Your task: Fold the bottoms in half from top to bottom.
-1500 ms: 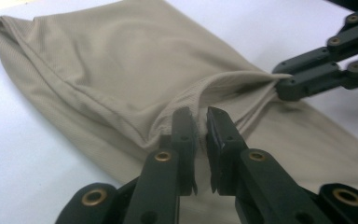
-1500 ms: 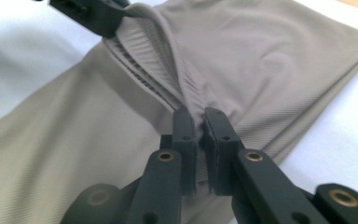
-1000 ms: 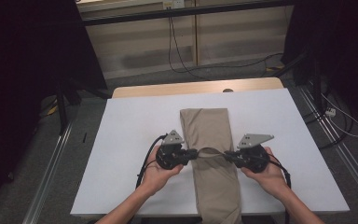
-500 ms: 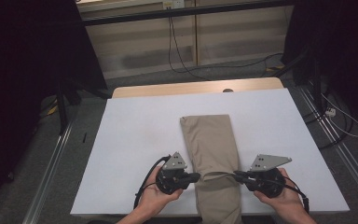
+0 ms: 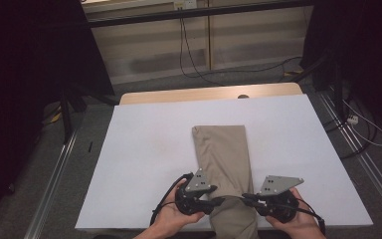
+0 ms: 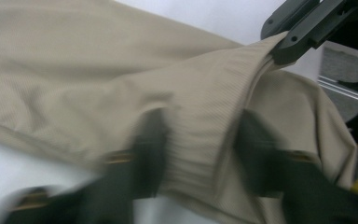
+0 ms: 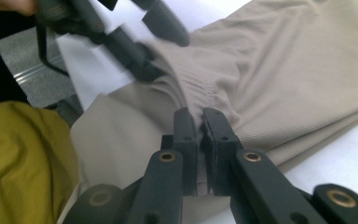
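Observation:
A folded beige garment (image 5: 221,154) lies lengthwise on the white table (image 5: 144,149), and its near end hangs over the front edge. My left gripper (image 5: 219,201) is at the garment's left side near that edge. Its jaws have just been opening and stand apart in the left gripper view (image 6: 200,149), with the ribbed hem (image 6: 196,116) loose between them. My right gripper (image 5: 246,197) faces it from the right. In the right gripper view this gripper (image 7: 199,123) is shut on a pinch of the same hem (image 7: 191,88).
The table's wooden far edge (image 5: 209,93) shows beyond the white cover. Metal rails (image 5: 54,174) run along both sides on the floor, and cables (image 5: 194,55) lie behind. A yellow-green piece of the person's clothing (image 7: 18,158) sits below the front edge.
Both hands have moved toward the table's near edge and dragged the garment's near end with them. The left jaws have spread apart.

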A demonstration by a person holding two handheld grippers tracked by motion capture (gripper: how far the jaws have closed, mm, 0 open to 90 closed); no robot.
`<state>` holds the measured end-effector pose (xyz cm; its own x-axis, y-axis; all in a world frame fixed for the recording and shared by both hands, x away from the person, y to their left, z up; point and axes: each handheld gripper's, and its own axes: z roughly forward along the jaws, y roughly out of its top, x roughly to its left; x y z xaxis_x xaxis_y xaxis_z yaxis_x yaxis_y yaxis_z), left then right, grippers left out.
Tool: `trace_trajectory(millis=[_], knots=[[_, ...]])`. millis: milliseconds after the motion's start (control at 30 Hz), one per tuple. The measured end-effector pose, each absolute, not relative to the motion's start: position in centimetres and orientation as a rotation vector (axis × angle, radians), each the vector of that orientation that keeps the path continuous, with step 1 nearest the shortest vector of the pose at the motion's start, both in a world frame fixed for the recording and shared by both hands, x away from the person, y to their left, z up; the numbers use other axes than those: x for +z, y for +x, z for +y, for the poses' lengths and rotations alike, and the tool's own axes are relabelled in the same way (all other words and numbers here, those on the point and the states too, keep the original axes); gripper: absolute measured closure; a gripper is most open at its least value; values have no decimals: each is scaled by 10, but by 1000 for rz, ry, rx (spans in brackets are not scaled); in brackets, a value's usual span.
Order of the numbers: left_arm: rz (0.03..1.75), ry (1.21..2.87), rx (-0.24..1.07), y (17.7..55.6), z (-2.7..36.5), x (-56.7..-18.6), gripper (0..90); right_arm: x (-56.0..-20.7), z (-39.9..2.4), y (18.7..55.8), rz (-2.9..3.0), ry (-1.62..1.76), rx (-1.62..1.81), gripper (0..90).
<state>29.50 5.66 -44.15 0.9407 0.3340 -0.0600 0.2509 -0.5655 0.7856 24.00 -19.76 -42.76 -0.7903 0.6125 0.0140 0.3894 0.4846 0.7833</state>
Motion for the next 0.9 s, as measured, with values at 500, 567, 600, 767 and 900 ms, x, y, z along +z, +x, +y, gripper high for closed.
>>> trace_trajectory(millis=[500, 567, 600, 767, 900], knots=[[269, 2325, 36, 250, 56, -446, 829, -446, -195, 198, 2578, 770, 1121, 797], [287, 2313, -4, 251, 57, -448, 801, -446, -196, 197, 2576, 793, 1142, 785], [281, 2324, -20, 251, 58, -447, 778, -446, -197, 198, 2581, 808, 1165, 768], [353, 2259, -10, 258, 63, -438, 554, -443, -200, 205, 2566, 868, 1251, 513], [454, 2179, 20, 277, 71, -429, 345, -431, -204, 215, 2478, 916, 1317, 404]])
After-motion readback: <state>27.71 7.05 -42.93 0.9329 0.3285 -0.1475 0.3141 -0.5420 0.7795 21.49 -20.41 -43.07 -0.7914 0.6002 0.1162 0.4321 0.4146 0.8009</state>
